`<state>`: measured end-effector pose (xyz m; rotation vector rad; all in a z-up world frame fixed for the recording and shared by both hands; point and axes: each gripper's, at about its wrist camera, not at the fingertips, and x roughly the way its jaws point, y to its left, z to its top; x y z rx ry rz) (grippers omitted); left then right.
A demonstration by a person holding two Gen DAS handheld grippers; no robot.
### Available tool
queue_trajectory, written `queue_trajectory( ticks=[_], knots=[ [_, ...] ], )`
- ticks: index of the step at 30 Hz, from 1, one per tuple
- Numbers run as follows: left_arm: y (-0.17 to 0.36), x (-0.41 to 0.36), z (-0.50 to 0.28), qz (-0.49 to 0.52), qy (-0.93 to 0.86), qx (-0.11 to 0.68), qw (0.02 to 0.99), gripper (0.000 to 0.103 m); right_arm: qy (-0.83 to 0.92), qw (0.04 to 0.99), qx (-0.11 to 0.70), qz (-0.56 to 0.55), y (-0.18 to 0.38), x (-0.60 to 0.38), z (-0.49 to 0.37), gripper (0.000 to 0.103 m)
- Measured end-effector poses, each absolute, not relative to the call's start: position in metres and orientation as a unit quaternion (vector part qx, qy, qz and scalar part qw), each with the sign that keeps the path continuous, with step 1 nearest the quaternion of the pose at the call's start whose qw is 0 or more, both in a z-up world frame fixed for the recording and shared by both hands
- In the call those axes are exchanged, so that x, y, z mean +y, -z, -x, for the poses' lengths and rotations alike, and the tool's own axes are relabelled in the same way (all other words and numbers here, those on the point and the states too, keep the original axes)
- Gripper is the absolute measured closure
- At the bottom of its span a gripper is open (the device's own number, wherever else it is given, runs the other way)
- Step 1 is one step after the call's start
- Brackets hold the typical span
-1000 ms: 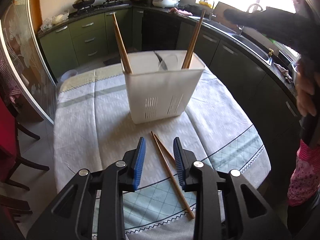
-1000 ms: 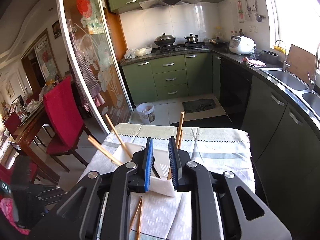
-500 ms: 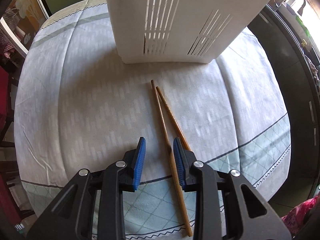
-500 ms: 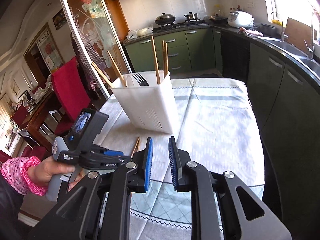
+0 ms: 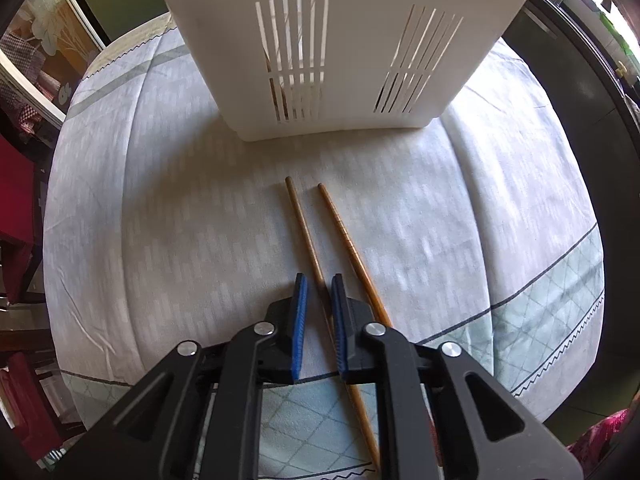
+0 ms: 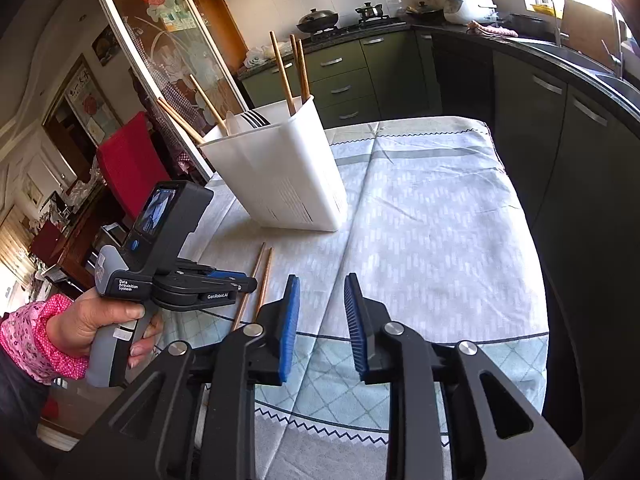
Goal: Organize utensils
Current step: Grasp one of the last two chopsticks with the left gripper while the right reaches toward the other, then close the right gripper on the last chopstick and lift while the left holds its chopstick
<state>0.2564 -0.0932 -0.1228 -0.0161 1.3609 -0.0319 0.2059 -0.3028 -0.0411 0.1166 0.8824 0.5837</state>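
Left gripper (image 5: 318, 280): jaws narrowed around the left chopstick (image 5: 303, 224); contact with the pads cannot be confirmed.
Chopstick axis: runs from the gripper straight ahead toward the holder (image 5: 344, 44), flat on the tablecloth (image 5: 160, 220).
Second chopstick (image 5: 347, 240): just right of the jaws, outside them.
Right gripper (image 6: 322, 312): released, empty, well apart from both sticks.
Nearer arm: left.
Judgement: close fully, then lift.
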Motion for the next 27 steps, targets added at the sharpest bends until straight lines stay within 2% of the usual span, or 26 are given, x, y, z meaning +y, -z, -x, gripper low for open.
queue_trajectory(
  ticks=[7, 27],
  knots=[
    [0.112, -0.071, -0.247, 0.019, 0.027, 0.616, 0.787, 0.097, -0.282, 0.855, 0.433, -0.042, 0.043, -0.289, -0.211, 0.078],
    [0.013, -0.009, -0.146, 0.03, 0.044, 0.43, 0.901, 0.097, -0.291, 0.795, 0.527, 0.078, 0.112, -0.143, -0.256, 0.078]
  ],
)
